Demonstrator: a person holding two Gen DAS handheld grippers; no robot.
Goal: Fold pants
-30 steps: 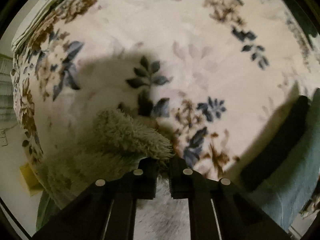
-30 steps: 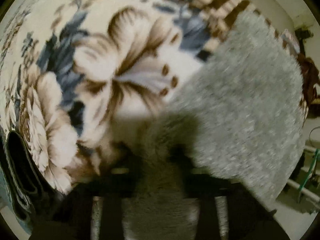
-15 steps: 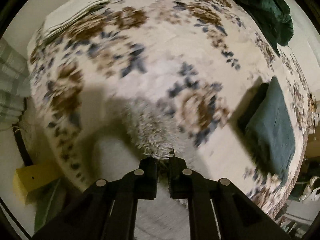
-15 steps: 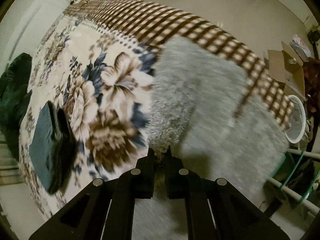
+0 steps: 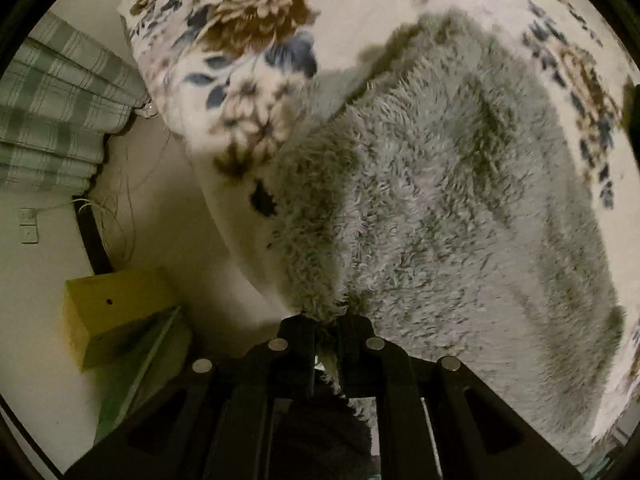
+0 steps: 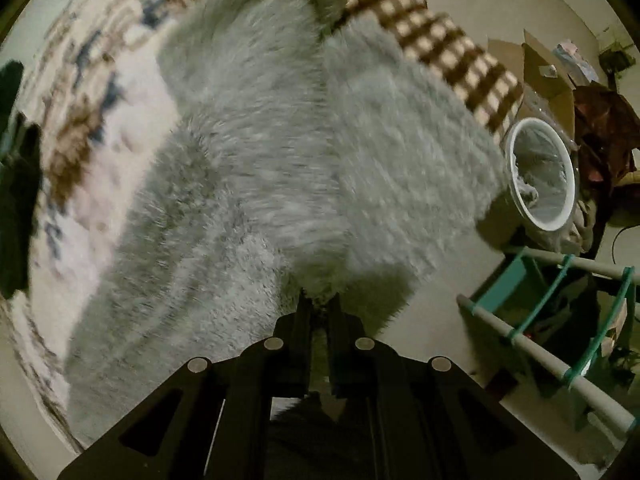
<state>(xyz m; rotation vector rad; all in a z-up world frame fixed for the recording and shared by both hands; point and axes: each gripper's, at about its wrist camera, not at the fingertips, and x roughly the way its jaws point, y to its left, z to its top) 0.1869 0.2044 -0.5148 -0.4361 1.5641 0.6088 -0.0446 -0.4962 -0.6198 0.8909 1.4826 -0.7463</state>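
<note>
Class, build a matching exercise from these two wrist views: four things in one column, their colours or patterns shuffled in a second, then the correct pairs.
Things:
1. fluffy pants
2. box on the floor
3. bin beside the bed
4. bed edge

Colours:
A. brown and cream checks
B. yellow
C. grey
D. white rim

Pairs: 1-C, 2-B, 3-D, 4-A
</note>
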